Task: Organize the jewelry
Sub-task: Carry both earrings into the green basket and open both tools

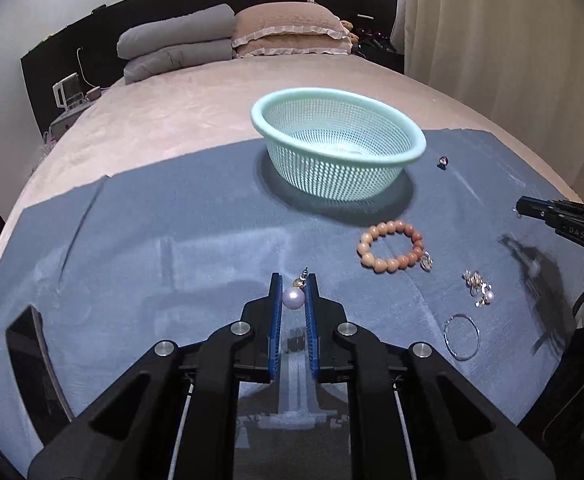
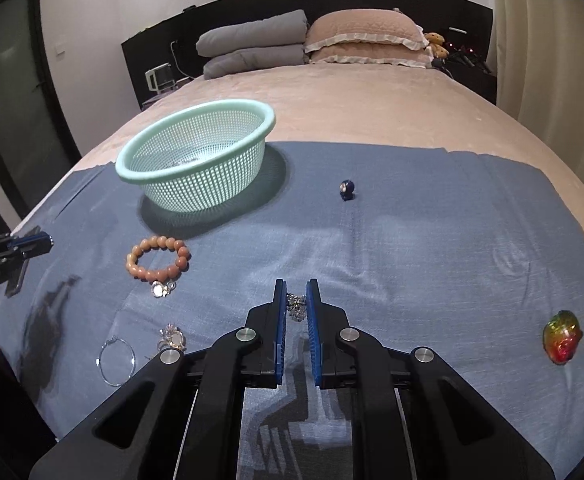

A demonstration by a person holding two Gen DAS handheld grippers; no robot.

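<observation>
My left gripper (image 1: 293, 286) is shut on a pearl earring (image 1: 293, 298) above the blue cloth (image 1: 152, 248). My right gripper (image 2: 296, 290) is shut on a small silver piece of jewelry (image 2: 296, 306). A mint mesh basket (image 1: 372, 104) stands on the cloth beyond both; it also shows in the right wrist view (image 2: 252, 106). A peach bead bracelet (image 1: 390, 245) lies right of my left gripper, with a cluster of earrings (image 1: 479, 288) and a silver hoop (image 1: 461, 336) nearer. In the right wrist view I see the bracelet (image 2: 158, 258), the hoop (image 2: 116, 360) and the cluster (image 2: 172, 338).
A small dark blue charm (image 2: 347, 190) lies right of the basket. A rainbow brooch (image 2: 562, 336) lies at the far right of the cloth. The cloth lies on a beige bed with pillows (image 2: 312, 40) at the headboard. A dark object (image 1: 24, 344) sits at the left edge.
</observation>
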